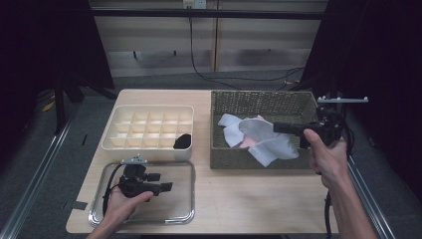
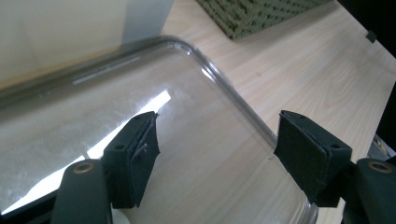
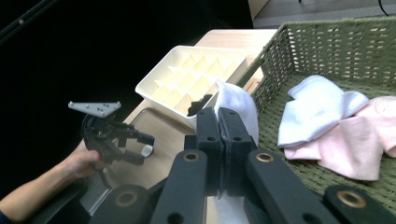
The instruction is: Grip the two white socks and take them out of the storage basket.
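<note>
My right gripper [image 1: 276,128] [image 3: 218,117] is shut on a white cloth [image 1: 272,143] [image 3: 239,99] and holds it up over the green wicker basket [image 1: 259,102] [image 3: 327,46]. Another white cloth [image 1: 230,130] [image 3: 317,105] and a pink cloth [image 3: 348,145] lie in the basket. My left gripper [image 1: 161,181] [image 2: 219,149] [image 3: 142,149] hovers open just over the metal tray [image 1: 185,211] [image 2: 219,79] at the front left, nothing between its jaws.
A cream divided organizer [image 1: 149,110] [image 3: 163,84] stands behind the tray, with a dark rolled item [image 1: 182,141] [image 3: 198,103] in its near right compartment. Bare wooden table [image 1: 249,194] stretches in front of the basket. Dark curtains flank the table.
</note>
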